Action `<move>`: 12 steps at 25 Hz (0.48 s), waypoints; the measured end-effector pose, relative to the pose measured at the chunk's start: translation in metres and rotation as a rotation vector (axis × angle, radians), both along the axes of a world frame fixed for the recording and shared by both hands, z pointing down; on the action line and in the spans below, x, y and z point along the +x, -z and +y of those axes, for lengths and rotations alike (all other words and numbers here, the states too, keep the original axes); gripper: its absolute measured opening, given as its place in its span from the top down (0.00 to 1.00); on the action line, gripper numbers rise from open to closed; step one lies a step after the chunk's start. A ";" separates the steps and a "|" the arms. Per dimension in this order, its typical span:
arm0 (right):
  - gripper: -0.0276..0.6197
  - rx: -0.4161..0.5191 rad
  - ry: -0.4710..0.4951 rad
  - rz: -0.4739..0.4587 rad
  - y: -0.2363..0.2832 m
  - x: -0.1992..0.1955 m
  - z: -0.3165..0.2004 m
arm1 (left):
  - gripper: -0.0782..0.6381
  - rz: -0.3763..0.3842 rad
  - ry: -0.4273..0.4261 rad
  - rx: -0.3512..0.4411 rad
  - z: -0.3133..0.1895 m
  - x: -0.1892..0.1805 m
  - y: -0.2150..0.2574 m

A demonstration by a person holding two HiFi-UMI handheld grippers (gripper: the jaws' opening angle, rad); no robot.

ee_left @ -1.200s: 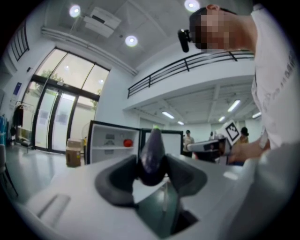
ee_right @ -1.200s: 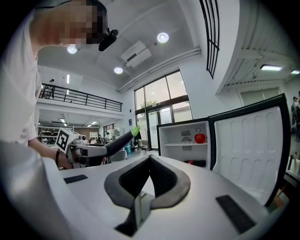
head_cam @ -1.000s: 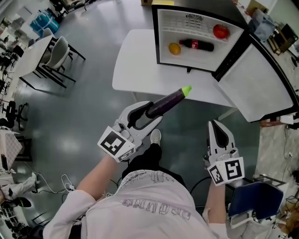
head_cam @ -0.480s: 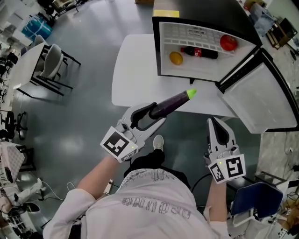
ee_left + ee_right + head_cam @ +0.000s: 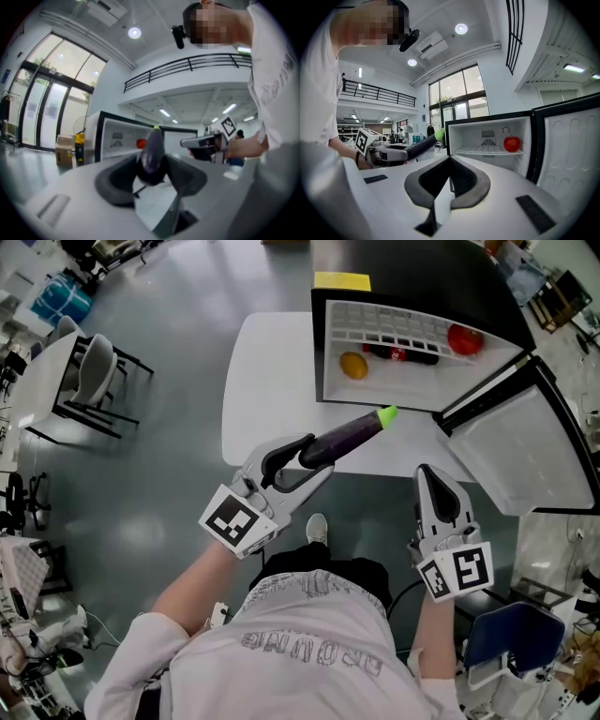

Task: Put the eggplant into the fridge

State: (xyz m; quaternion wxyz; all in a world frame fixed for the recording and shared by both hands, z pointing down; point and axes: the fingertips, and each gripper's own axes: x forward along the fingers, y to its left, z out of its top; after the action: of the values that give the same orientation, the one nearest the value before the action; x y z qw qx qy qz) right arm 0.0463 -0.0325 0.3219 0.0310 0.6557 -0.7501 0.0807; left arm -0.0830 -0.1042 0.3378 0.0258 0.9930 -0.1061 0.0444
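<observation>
Both grippers have come nearer the small black fridge (image 5: pixel 319 352) w/ white lining since a second ago, and the long dark-purple eggplant (image 5: pixel 342 435) w/ bright green tip has come w/ them. The tip now sits just short of the fridge's open front, over the rounded white table (image 5: pixel 267 381), not yet inside.

The left gripper (image 5: pixel 314 457), grey-and-white plastic w/ a square-marker cube, pinches the eggplant by its thick end. In the left gripper view its dark padded fingers (image 5: pixel 117 180) stand wide and press on either side of the purple body (image 5: pixel 152 150), which points straight ahead at the fridge opening (green tip farthest away).

The right gripper (image 5: pixel 436 479), same make, is lower right in the head view, well apart from the eggplant and off the table's near edge. In the right gripper view its fingers (image 5: pixel 466 180) are pressed together at the tips w/ nothing between them. That view also shows the left gripper (image 5: pixel 389 153) and eggplant (image 5: pixel 423 143) off to its left.

Inside the fridge, on the white wire shelf: a round red fruit (image 5: pixel 466 338) at right, a dark cola-type bottle (image 5: pixel 403 352) lying in the middle, a small round orange fruit (image 5: pixel 353 365) at left. The white-lined fridge door (image 5: pixel 516 446) is swung wide open to the right. A yellow label (image 5: pixel 342 280) lies on the fridge's black top.
</observation>
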 end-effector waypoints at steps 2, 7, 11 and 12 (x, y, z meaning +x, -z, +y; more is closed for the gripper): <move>0.95 0.003 0.002 0.001 0.001 0.000 -0.005 | 0.61 0.008 -0.003 0.004 -0.004 0.002 0.001; 0.95 0.006 0.013 0.002 0.004 0.001 -0.014 | 0.61 0.016 -0.002 0.015 -0.012 0.006 0.005; 0.95 0.010 0.026 -0.001 0.004 0.006 -0.021 | 0.61 0.012 0.021 0.010 -0.018 0.010 0.005; 0.95 0.011 0.029 -0.002 0.004 0.008 -0.023 | 0.61 0.010 0.026 0.013 -0.019 0.011 0.005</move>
State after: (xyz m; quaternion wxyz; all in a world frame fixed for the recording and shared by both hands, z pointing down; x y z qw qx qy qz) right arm 0.0541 -0.0558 0.3183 0.0279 0.6447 -0.7601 0.0764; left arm -0.0717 -0.1236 0.3330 0.0203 0.9919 -0.1190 0.0384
